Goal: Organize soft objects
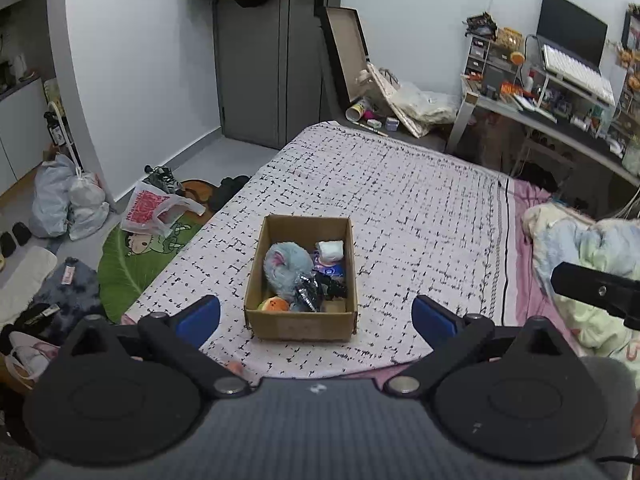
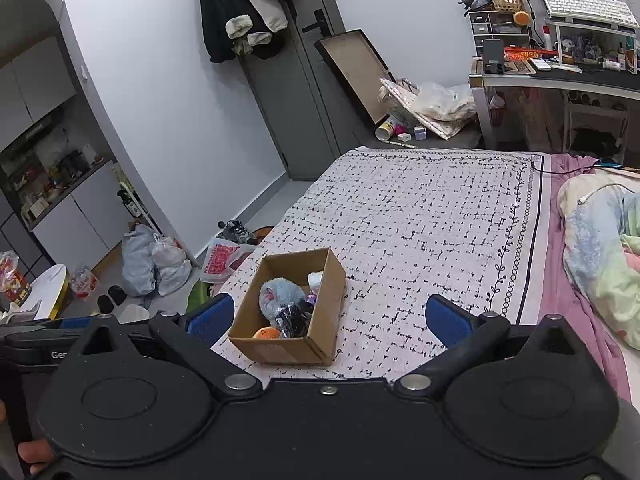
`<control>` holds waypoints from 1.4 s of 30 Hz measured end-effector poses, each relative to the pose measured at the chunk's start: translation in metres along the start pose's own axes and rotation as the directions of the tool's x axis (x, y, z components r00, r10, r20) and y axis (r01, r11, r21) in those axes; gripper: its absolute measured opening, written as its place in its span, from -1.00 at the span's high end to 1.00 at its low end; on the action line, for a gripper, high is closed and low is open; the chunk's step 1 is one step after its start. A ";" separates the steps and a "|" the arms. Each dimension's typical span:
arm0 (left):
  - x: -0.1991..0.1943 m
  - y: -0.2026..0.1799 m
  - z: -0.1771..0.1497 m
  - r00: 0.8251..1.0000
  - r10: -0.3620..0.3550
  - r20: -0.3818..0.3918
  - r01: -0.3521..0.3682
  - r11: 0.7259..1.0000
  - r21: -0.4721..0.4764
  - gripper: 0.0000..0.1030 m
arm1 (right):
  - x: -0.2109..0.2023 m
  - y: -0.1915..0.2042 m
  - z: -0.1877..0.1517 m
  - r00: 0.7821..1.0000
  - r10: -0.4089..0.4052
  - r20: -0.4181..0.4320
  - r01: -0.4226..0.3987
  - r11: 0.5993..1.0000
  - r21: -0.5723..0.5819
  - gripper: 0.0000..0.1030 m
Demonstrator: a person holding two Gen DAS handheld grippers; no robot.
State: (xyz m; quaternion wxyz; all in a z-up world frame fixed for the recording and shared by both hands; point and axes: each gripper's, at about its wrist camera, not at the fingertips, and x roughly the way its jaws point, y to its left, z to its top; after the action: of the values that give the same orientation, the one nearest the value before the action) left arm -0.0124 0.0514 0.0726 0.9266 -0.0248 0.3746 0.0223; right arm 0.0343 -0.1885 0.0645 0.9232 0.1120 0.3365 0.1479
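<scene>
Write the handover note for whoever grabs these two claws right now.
Left claw: open, empty, held back from the cardboard box.
Right claw: open, empty, also short of the box.
The box sits on the patterned bedspread, near its front edge.
Inside: fluffy blue plush, orange ball, white roll, black crinkly item, plus a purple-blue thing underneath that I can't identify.
Done: those soft things are in the box.
Left: no loose soft items show on the bedspread; check outside the views before stopping.
</scene>
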 end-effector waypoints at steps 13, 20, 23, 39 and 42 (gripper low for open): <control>0.005 0.002 -0.005 0.999 0.026 -0.036 -0.026 1.000 -0.012 -0.97 | 0.003 0.004 -0.008 1.000 0.002 -0.031 -0.003 0.999 -0.034 -1.00; 0.005 0.003 -0.005 0.999 0.032 -0.037 -0.032 0.999 -0.011 -0.97 | 0.005 0.007 -0.009 0.999 -0.008 -0.045 0.006 0.998 -0.056 -1.00; 0.005 0.005 -0.005 0.999 0.030 -0.038 -0.031 0.999 -0.014 -0.97 | 0.005 0.009 -0.010 0.999 -0.007 -0.050 0.004 0.998 -0.067 -1.00; 0.005 0.008 -0.005 0.999 0.033 -0.040 -0.034 0.999 -0.017 -0.97 | 0.008 0.013 -0.010 0.998 -0.003 -0.066 -0.002 0.997 -0.083 -1.00; 0.004 0.007 -0.004 0.999 0.028 -0.040 -0.029 0.999 -0.018 -0.97 | 0.008 0.013 -0.010 0.998 -0.003 -0.067 -0.002 0.997 -0.081 -1.00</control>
State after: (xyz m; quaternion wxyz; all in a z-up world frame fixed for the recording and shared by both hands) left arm -0.0126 0.0587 0.0666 0.9183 -0.0287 0.3929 0.0385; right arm 0.0309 -0.1726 0.0560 0.9153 0.0694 0.3608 0.1649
